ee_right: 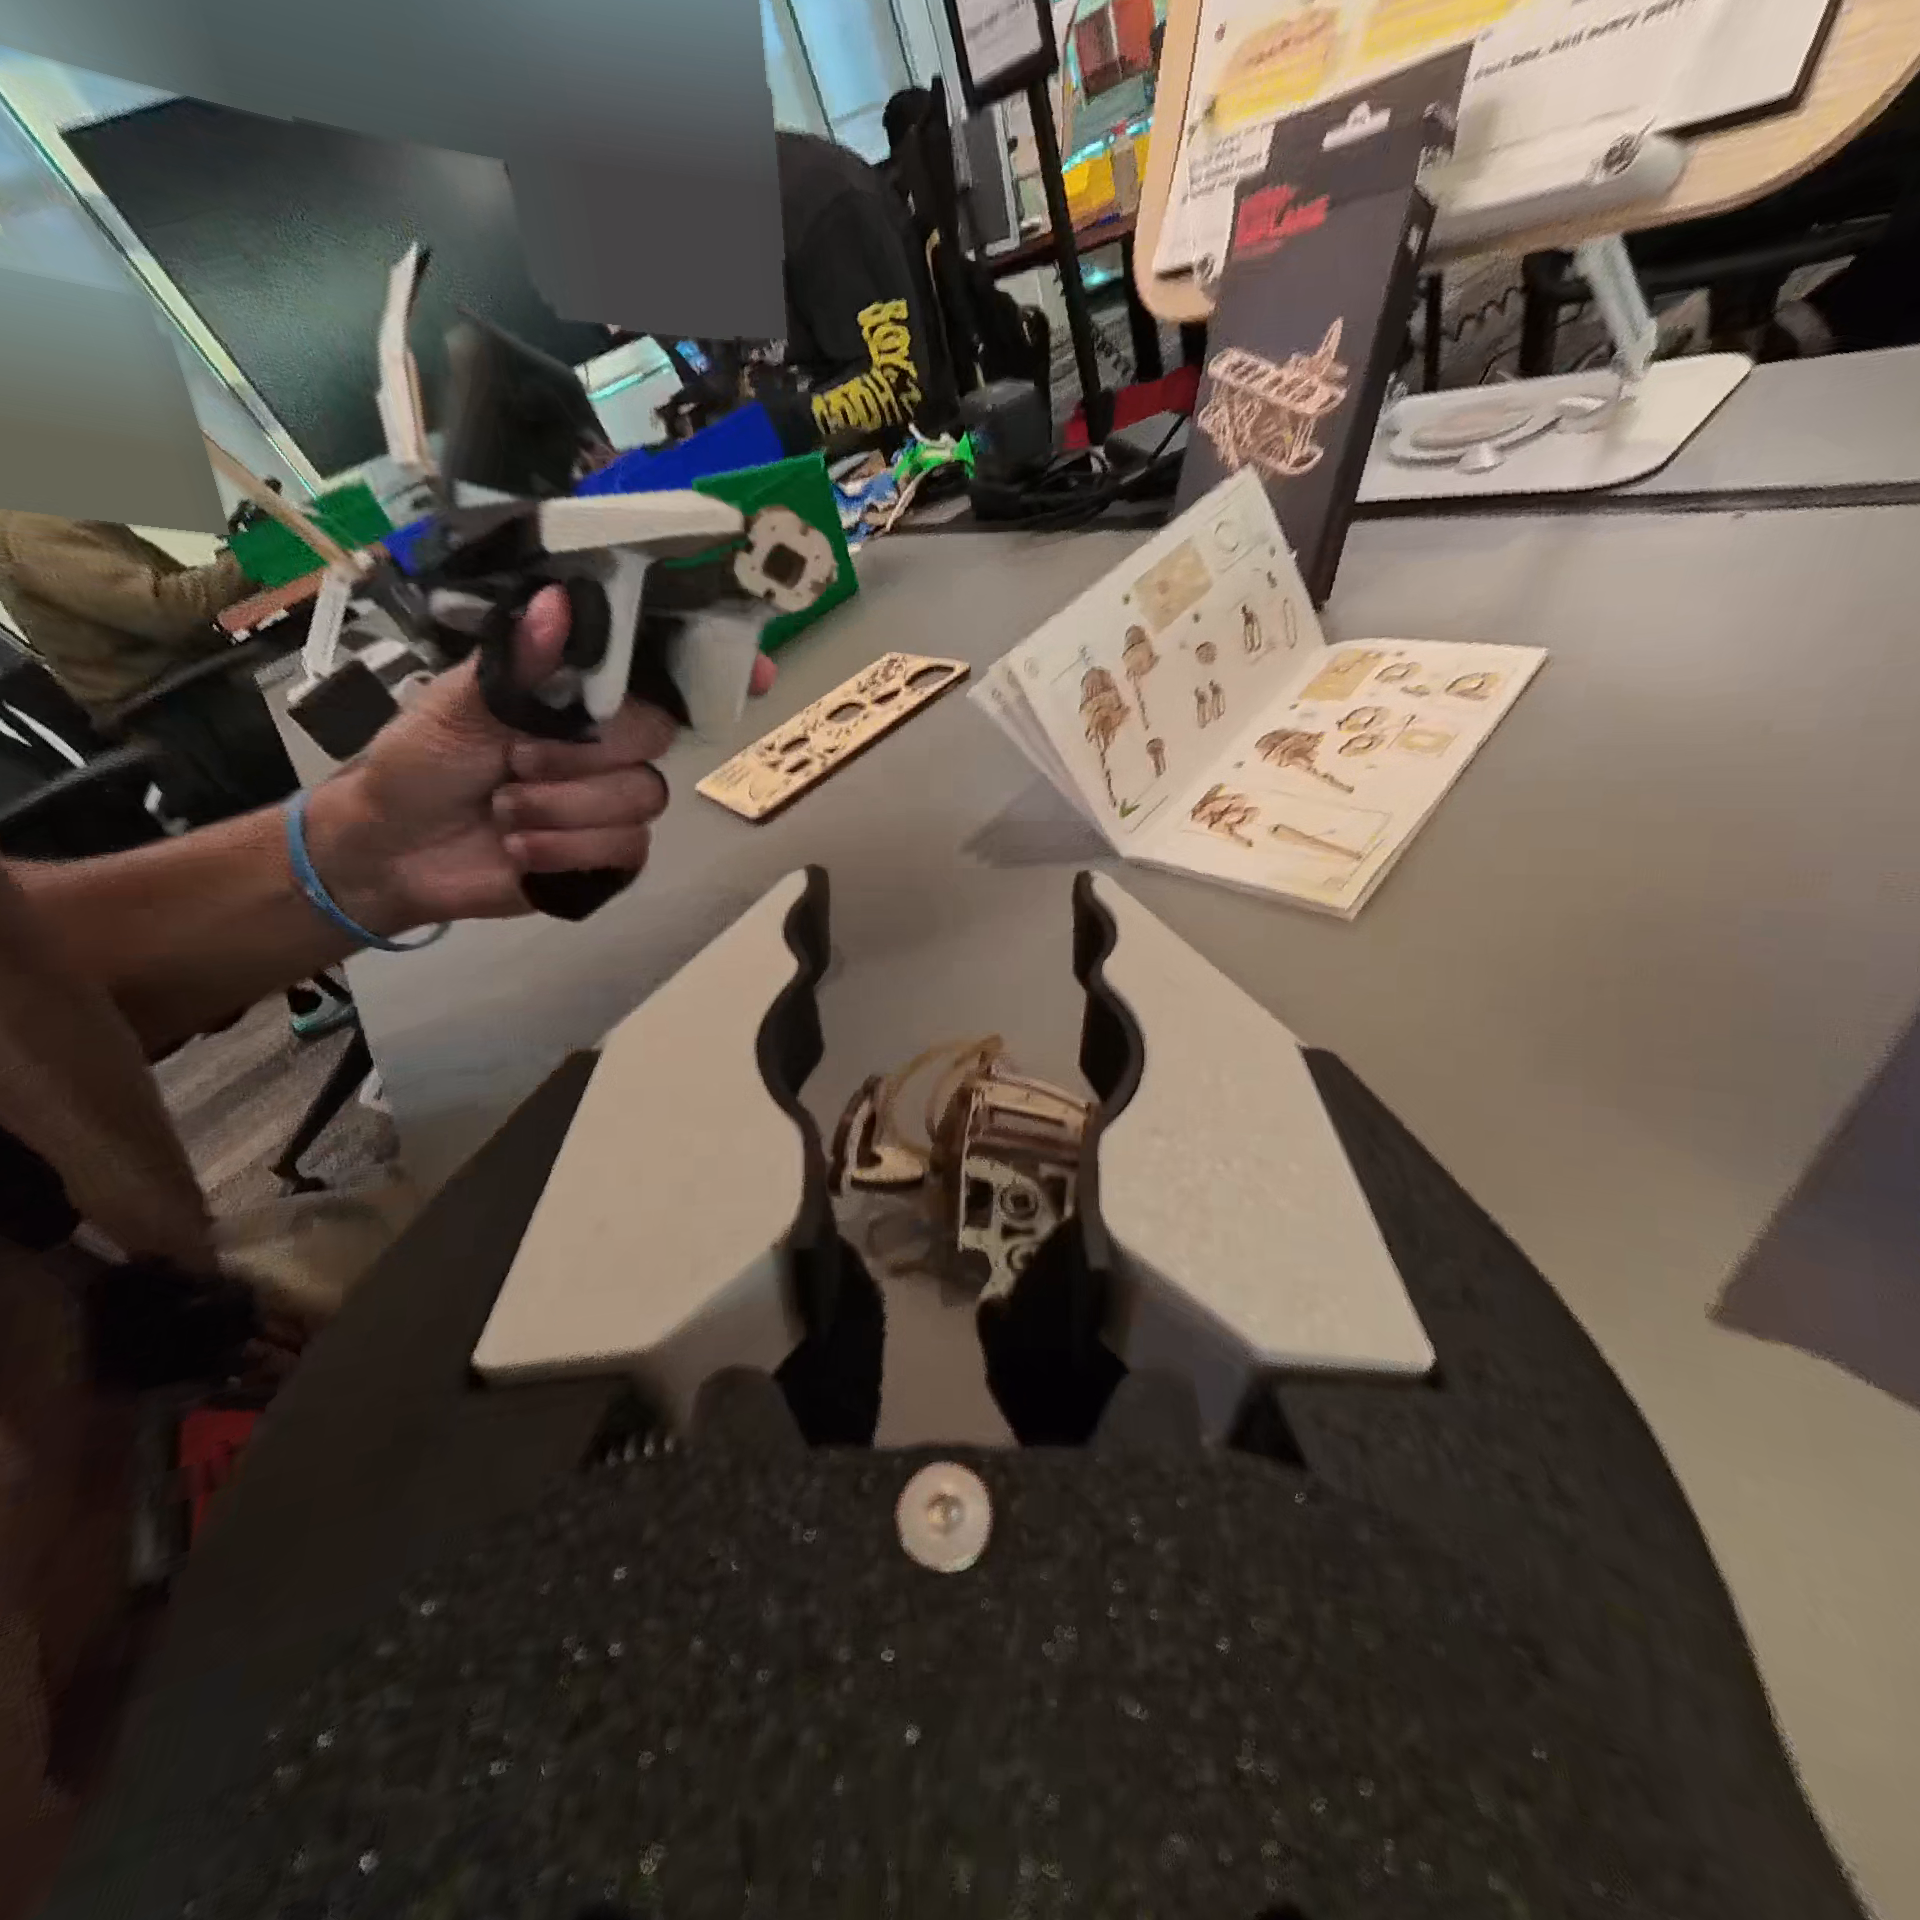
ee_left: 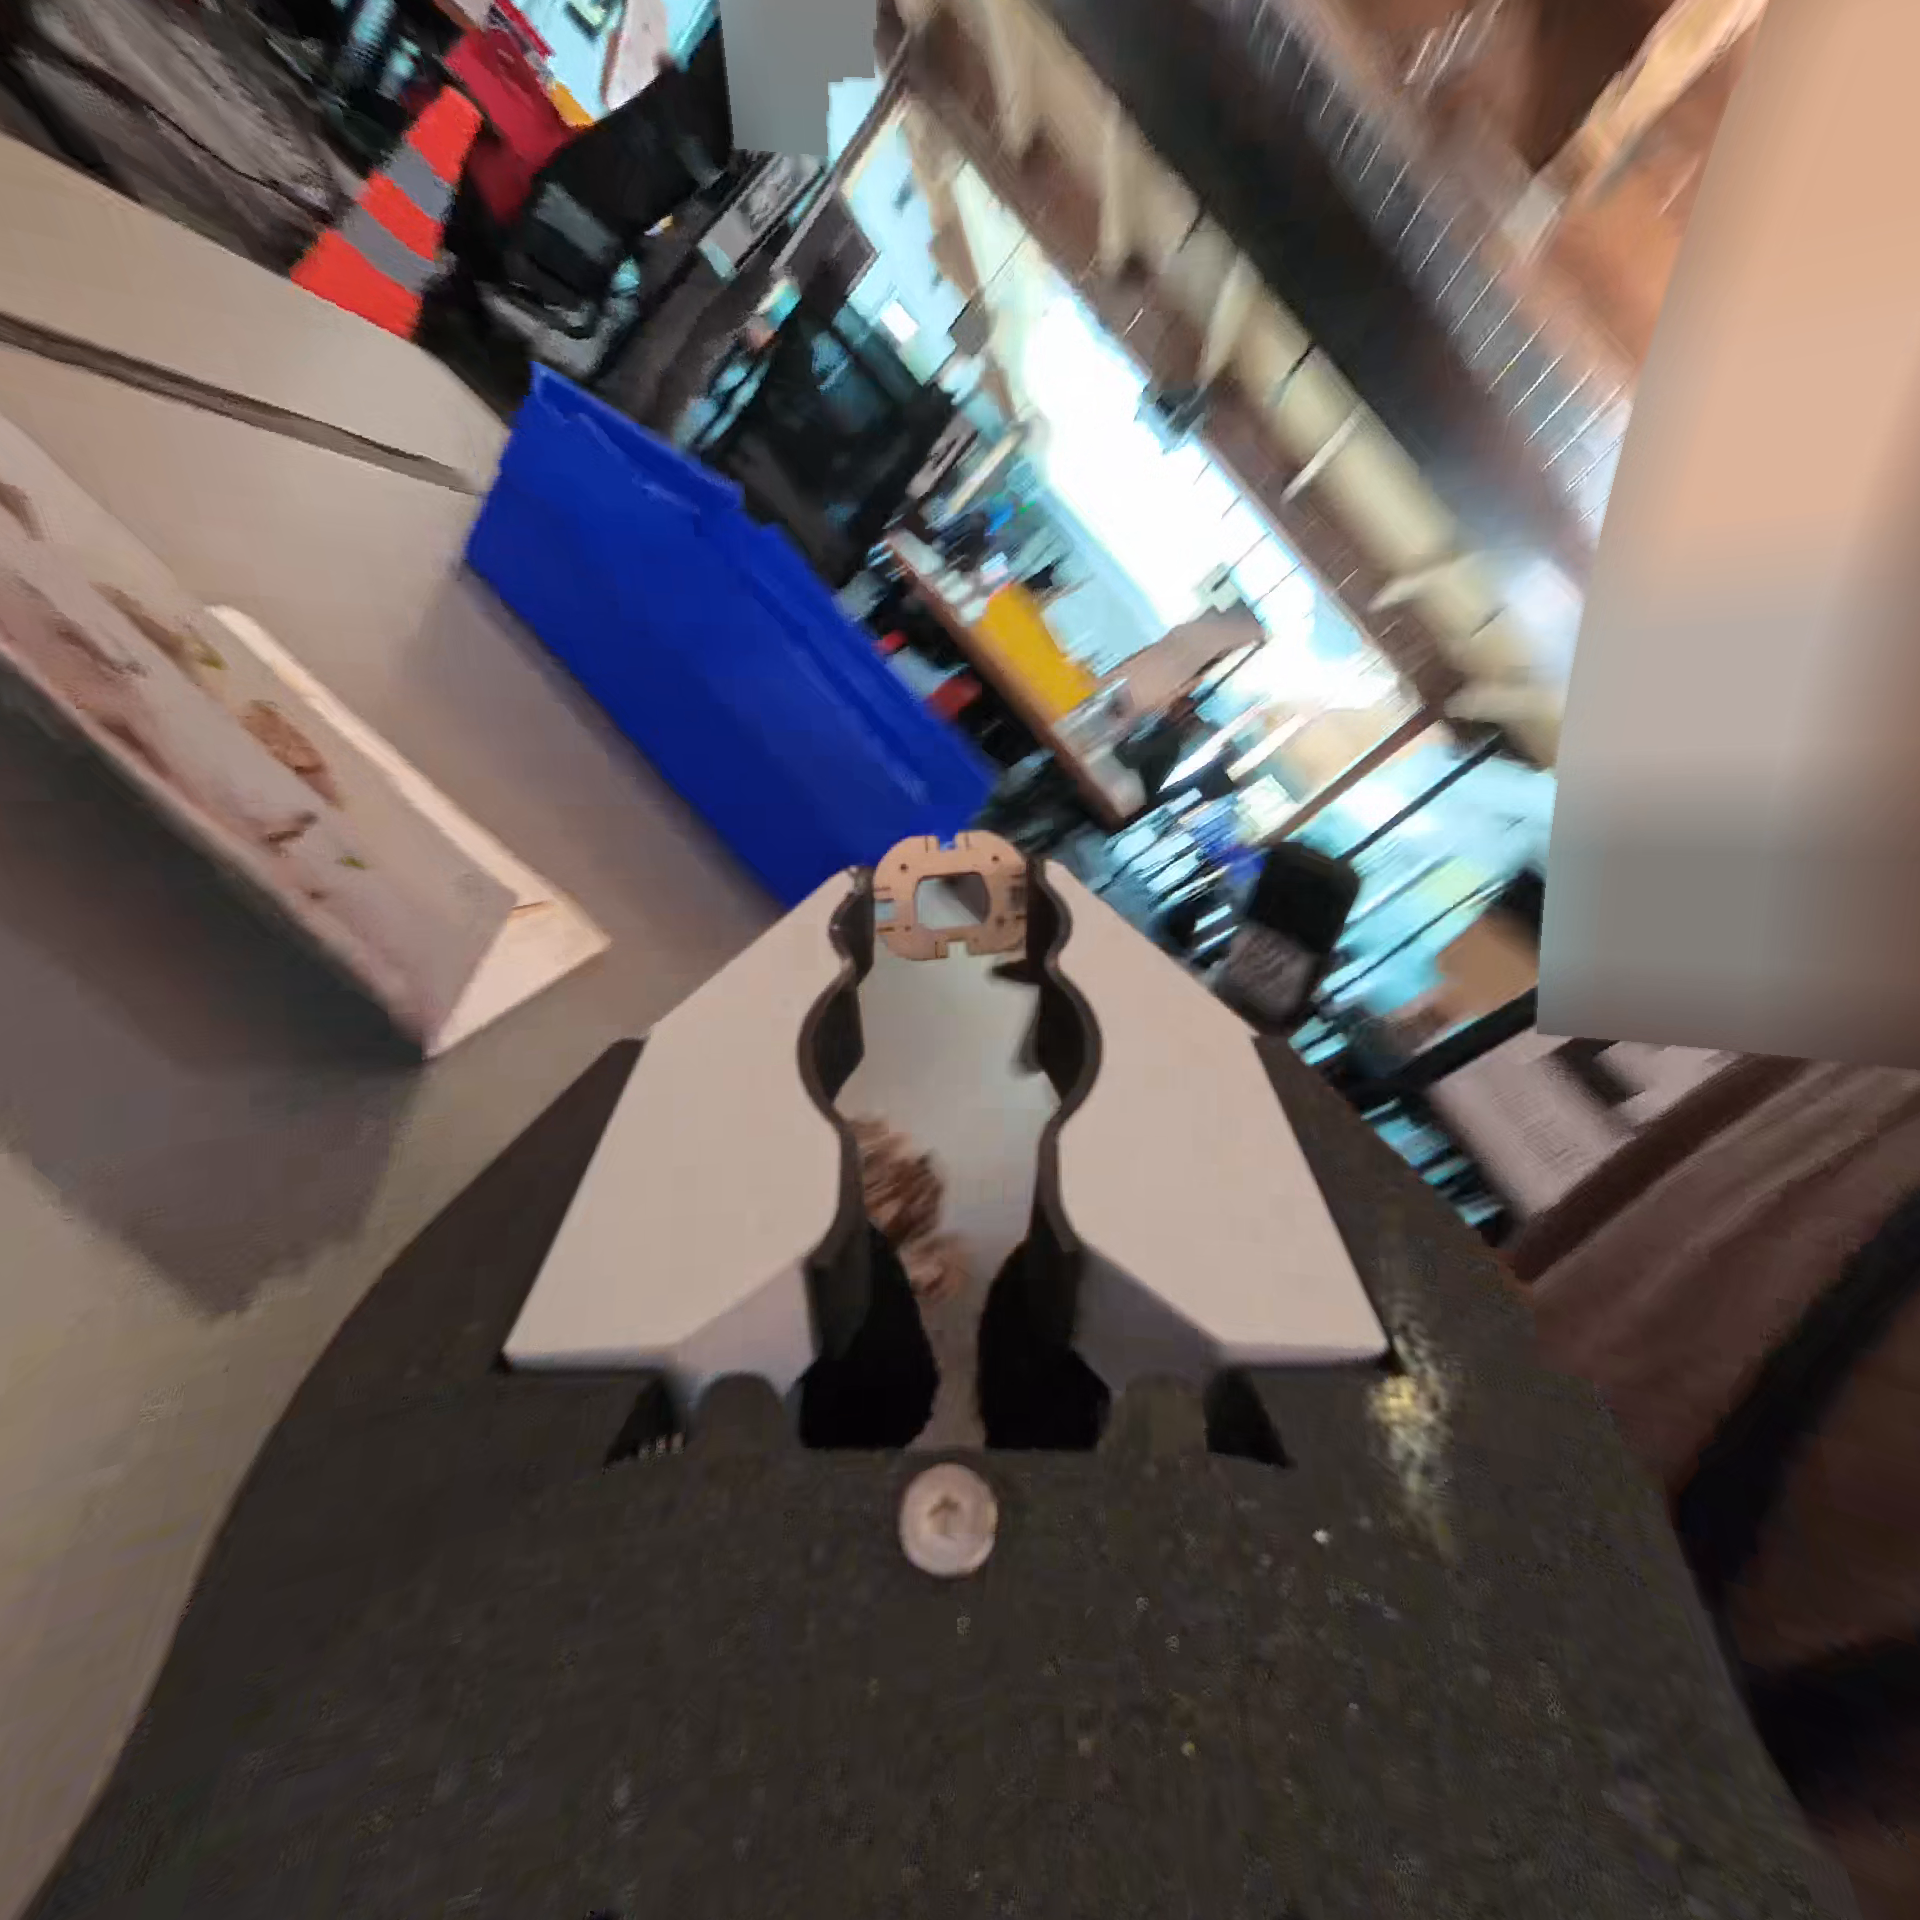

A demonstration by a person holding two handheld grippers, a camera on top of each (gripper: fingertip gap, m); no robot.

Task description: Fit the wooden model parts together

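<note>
A: Model (ee_right: pixel 977 1164), part-built, rests on the table (ee_right: pixel 1558 1039) between the right gripper's (ee_right: pixel 951 914) spread, released fingers.

B: And the left gripper (ee_left: pixel 951 883)?

A: Raised at ten o'clock, clenched on a round disc (ee_left: pixel 948 896).

A grey table (ee_right: pixel 1558 935) carried an open instruction booklet (ee_right: pixel 1262 732), its pages propped up like a tent. Behind the booklet a black box (ee_right: pixel 1304 343) with a drawing of a plane stood upright. Farther right sat a white stand base (ee_right: pixel 1558 426). A green bin (ee_right: pixel 800 499) stood near the table's far left edge. In the left wrist view, a blue bin (ee_left: pixel 707 644) lay beyond the table, with an orange traffic cone (ee_left: pixel 390 223) farther back.
</note>
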